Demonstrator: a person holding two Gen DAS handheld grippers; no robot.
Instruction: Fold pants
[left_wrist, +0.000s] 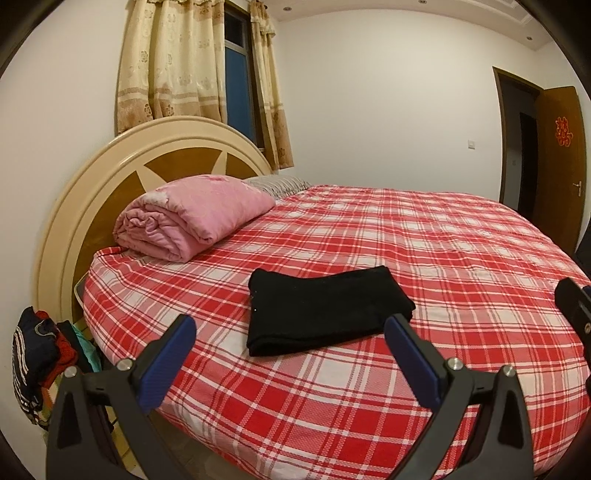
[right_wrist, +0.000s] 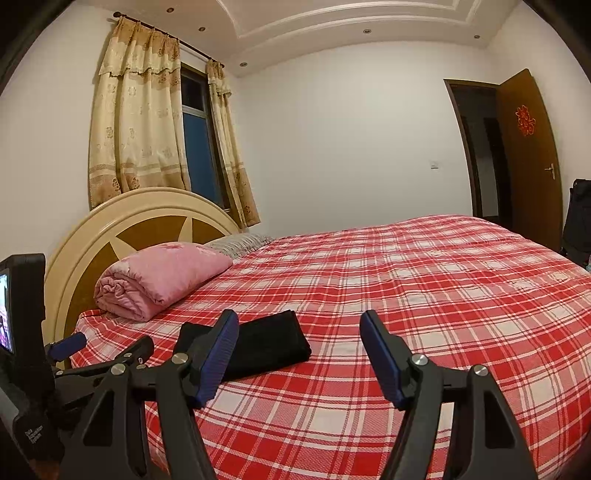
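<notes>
The folded black pants (left_wrist: 328, 308) are lying on the bed (left_wrist: 461, 266), long axis crosswise, straight ahead of the nearer left claw (left_wrist: 290, 354); both it and the right claw (right_wrist: 299, 350) are gaping wide, holding nothing.

Black pants (left_wrist: 325, 308), red-white plaid sheet (left_wrist: 443, 258)

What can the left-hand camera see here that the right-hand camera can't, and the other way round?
Only the left wrist view shows the pile of clothes on the floor beside the headboard.

Only the right wrist view shows the curtain rod, the ceiling downlights and a small lit screen on the other device.

Both show the folded black pants lying on the red plaid bed, the rolled pink quilt, and open, empty grippers.
</notes>
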